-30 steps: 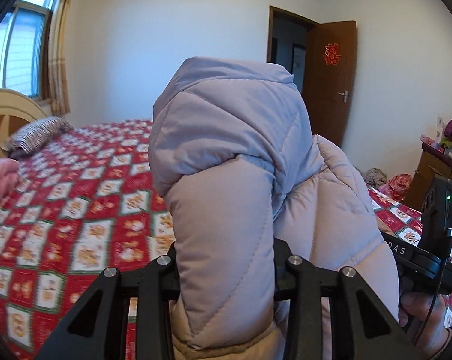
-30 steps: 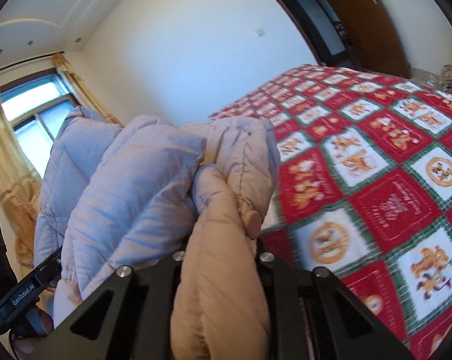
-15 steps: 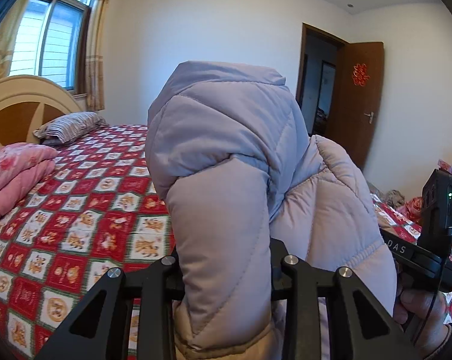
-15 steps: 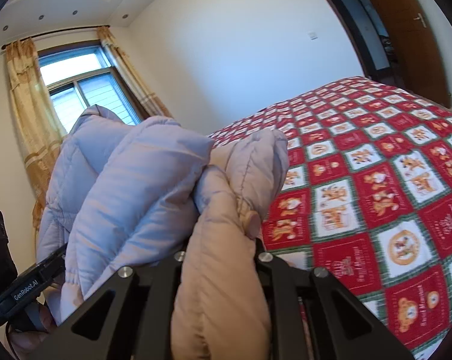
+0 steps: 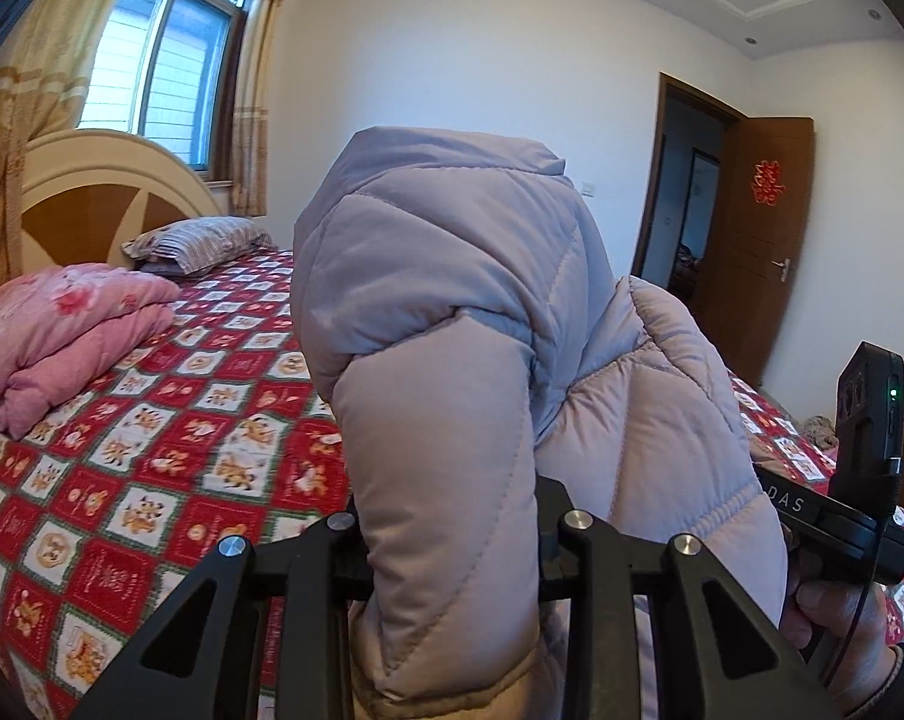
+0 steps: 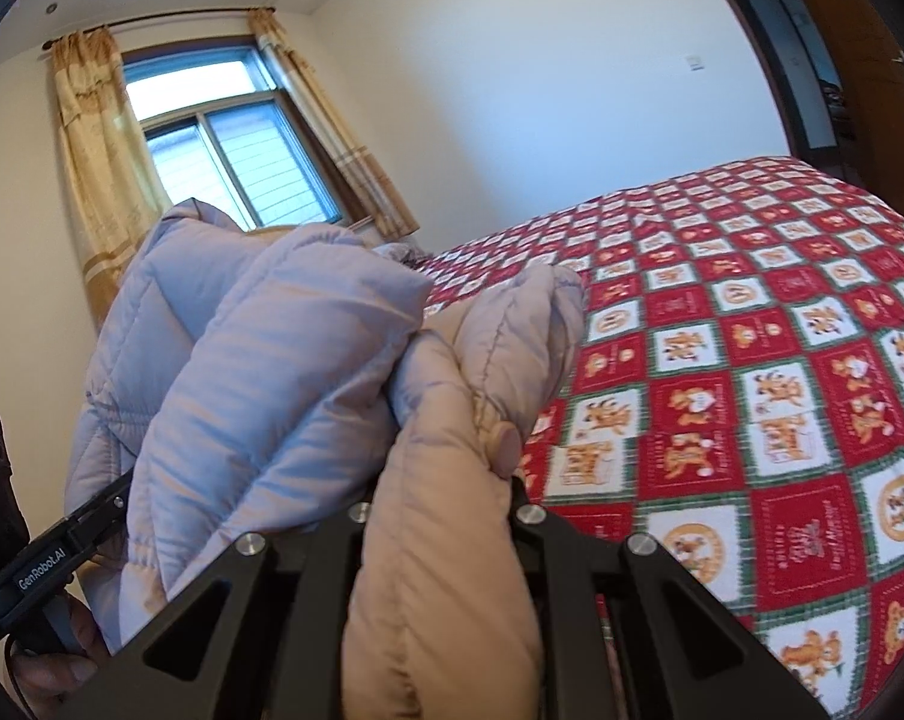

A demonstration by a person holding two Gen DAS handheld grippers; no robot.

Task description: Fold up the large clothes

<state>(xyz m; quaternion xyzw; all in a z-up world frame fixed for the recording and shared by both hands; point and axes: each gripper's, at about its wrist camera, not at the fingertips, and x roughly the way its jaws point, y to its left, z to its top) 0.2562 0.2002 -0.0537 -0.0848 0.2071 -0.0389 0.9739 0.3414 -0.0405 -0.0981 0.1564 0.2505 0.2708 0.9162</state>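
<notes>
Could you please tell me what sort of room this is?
A home bedroom: a bed with a headboard, a pillow and a folded pink quilt.

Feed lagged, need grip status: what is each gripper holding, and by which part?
Both hold the jacket: left gripper on a lilac quilted fold, right gripper on a beige fold by the button.

Open red patterned bedspread (image 6: pixel 752 360) ahead; folded pink quilt (image 5: pixel 68 330) and pillow (image 5: pixel 200 243) near the headboard (image 5: pixel 92 192).

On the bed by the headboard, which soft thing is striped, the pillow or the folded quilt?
The pillow, grey striped, nearest the headboard; the quilt is pink and flowered.
</notes>
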